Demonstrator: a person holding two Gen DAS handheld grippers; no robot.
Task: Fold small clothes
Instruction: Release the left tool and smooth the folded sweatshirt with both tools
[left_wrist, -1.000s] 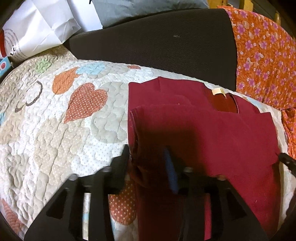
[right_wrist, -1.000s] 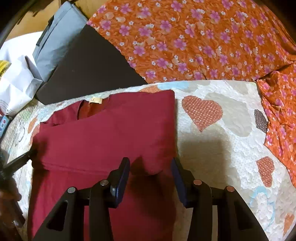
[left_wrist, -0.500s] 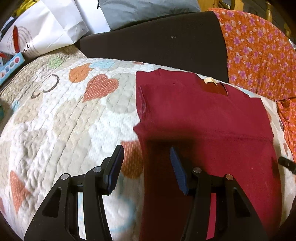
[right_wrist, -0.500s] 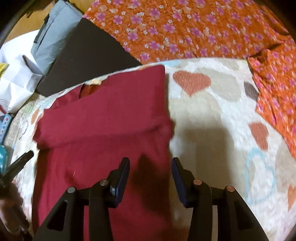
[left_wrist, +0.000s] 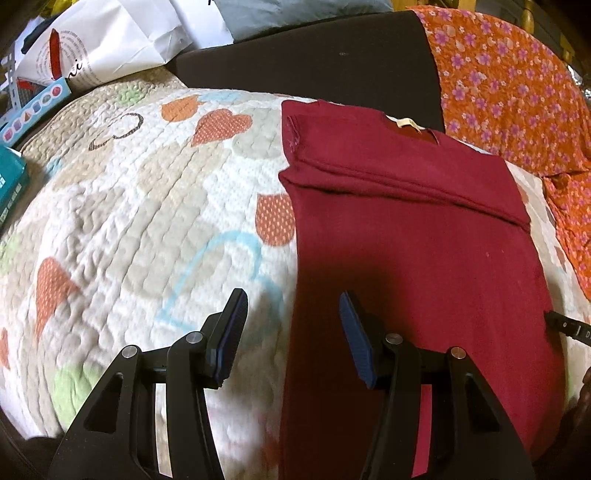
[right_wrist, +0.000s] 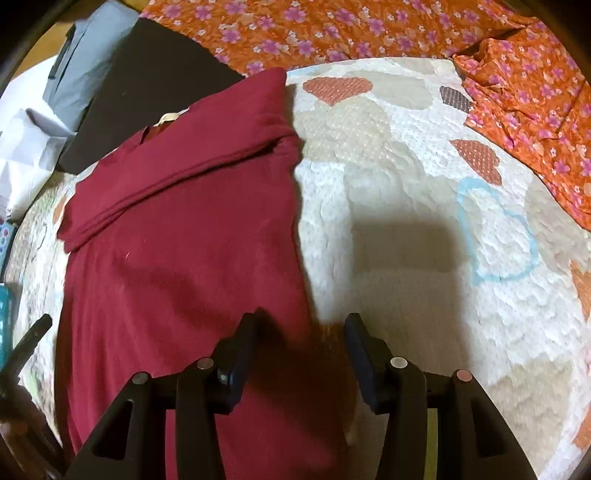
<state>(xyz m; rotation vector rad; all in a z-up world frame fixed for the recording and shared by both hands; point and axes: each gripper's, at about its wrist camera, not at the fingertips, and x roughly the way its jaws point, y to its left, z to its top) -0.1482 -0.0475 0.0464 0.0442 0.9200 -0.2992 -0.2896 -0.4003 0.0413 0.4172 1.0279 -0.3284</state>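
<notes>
The dark red shirt (left_wrist: 424, 236) lay flat on the heart-patterned quilt (left_wrist: 147, 206), sleeves folded across its chest (collar label away from the cameras). The left gripper (left_wrist: 291, 332) straddled its left edge, released and empty; the right gripper (right_wrist: 301, 350) hovered likewise over its right edge.

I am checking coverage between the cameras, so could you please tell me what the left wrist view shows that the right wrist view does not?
Only the left wrist view shows the open left gripper and the blue box with coloured shapes.

Only the right wrist view shows the open right gripper and the blue heart outline right of the shirt.

Both show the maroon shirt with its sleeves folded in, the heart quilt, the orange floral cloth and the dark cushion.
</notes>
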